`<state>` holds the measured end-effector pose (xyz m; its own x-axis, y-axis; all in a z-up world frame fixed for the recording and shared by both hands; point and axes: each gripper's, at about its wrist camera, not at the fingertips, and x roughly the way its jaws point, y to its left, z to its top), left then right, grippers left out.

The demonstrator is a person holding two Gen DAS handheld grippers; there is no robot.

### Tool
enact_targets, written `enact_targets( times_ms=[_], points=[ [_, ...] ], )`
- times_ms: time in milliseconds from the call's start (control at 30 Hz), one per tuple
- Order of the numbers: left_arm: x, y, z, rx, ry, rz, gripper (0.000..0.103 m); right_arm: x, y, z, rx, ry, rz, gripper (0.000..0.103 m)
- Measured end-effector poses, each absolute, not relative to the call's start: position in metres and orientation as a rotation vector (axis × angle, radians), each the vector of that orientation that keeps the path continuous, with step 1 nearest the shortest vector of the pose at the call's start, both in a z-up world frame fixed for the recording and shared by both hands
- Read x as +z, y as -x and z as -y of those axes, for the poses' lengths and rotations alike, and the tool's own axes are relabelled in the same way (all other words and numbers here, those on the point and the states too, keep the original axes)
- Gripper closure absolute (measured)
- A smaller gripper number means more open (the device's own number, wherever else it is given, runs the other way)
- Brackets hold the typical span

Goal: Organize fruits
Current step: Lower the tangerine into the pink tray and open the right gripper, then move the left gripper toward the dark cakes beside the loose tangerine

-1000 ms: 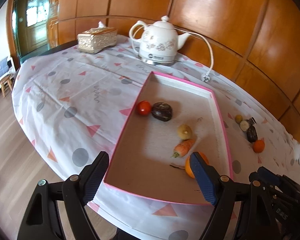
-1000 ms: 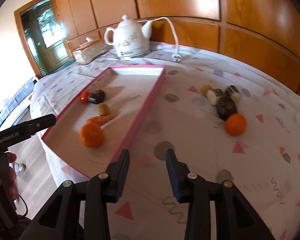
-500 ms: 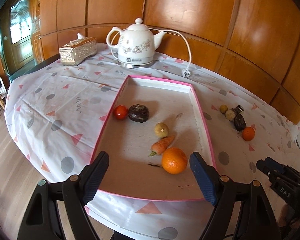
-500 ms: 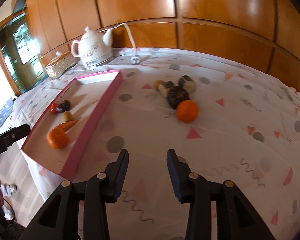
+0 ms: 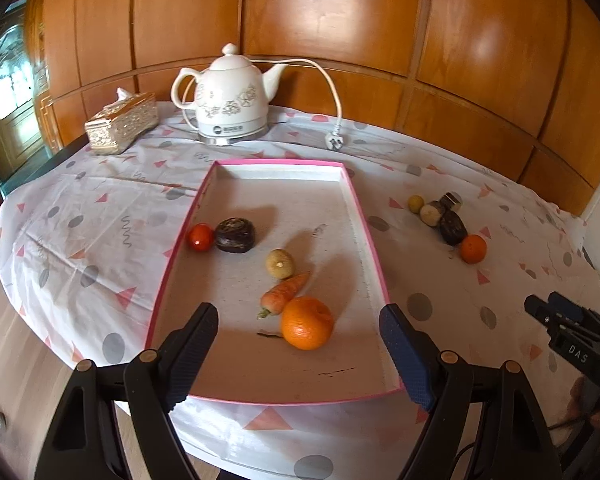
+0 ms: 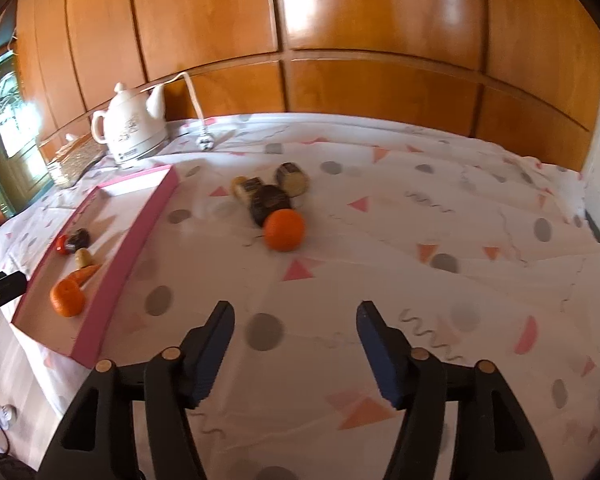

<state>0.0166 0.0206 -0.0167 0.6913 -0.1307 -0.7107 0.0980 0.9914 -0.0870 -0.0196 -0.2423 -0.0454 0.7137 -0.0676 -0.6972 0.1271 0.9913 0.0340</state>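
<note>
Right gripper [image 6: 294, 346] is swung off the pink tray [image 6: 138, 236]; empty jaws opening. Left gripper [image 5: 300, 354] is spread, empty. Five pieces trayed; tangerine [image 6: 284, 230] cluster at 12 o'clock is left.

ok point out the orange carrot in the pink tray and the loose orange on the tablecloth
orange carrot [image 5: 285, 293], left wrist view, middle of its body
loose orange [image 6: 284, 229], right wrist view, centre of its peel

Bare cloth [image 6: 380, 280] btwn right gripper [image 6: 294, 354] & orange [image 6: 284, 230]: clear run. Behind orange, dark fruit [image 6: 269, 201] + small ones crowd close, touching. Tray wall [image 6: 140, 236] stands to the left. Kettle [image 6: 130, 130], cord, tissue box [image 5: 121, 123] line the far edge.
</note>
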Motion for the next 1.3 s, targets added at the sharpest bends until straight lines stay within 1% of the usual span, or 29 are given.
enact_targets(
  times_ms=[33, 133, 200, 400, 600, 800, 900, 933, 1000, 1067, 1167, 1233, 1300],
  points=[
    [-0.016, -0.016, -0.018, -0.137, 0.04, -0.796, 0.02, -0.045, 0.021, 0.245, -0.123, -0.076, -0.764, 0.033],
    [-0.014, -0.014, -0.01, -0.175, 0.027, -0.791, 0.02, -0.043, 0.027, 0.257, -0.175, -0.067, -0.747, 0.031],
    [-0.012, -0.013, -0.004, -0.211, 0.024, -0.794, 0.02, -0.041, 0.032, 0.266, -0.204, -0.059, -0.74, 0.027],
    [-0.006, -0.016, 0.027, -0.328, 0.003, -0.828, 0.02, -0.031, 0.048, 0.29, -0.252, -0.089, -0.697, 0.027],
    [-0.017, -0.029, 0.058, -0.426, 0.001, -0.897, 0.02, -0.035, 0.049, 0.32, -0.232, -0.24, -0.71, 0.027],
    [-0.028, -0.047, 0.084, -0.502, 0.039, -0.968, 0.02, -0.048, 0.04, 0.341, -0.18, -0.297, -0.8, 0.027],
    [-0.032, -0.062, 0.095, -0.491, 0.068, -1.014, 0.024, -0.044, 0.035, 0.347, -0.145, -0.298, -0.83, 0.027],
    [-0.033, -0.066, 0.098, -0.493, 0.078, -1.025, 0.026, -0.038, 0.032, 0.348, -0.136, -0.291, -0.835, 0.027],
    [-0.036, -0.077, 0.103, -0.501, 0.105, -1.042, 0.033, -0.023, 0.027, 0.351, -0.137, -0.247, -0.832, 0.027],
    [-0.037, -0.087, 0.106, -0.503, 0.123, -1.044, 0.037, -0.009, 0.019, 0.351, -0.155, -0.172, -0.831, 0.027],
    [-0.037, -0.1, 0.113, -0.479, 0.118, -1.023, 0.037, 0.003, 0.004, 0.351, -0.167, -0.049, -0.868, 0.027],
    [-0.036, -0.108, 0.118, -0.489, 0.122, -1.006, 0.035, 0.005, -0.003, 0.35, -0.154, 0.025, -0.885, 0.027],
    [-0.038, -0.119, 0.124, -0.513, 0.132, -1.027, 0.033, 0.003, -0.009, 0.351, -0.133, 0.081, -0.902, 0.027]
  ],
)
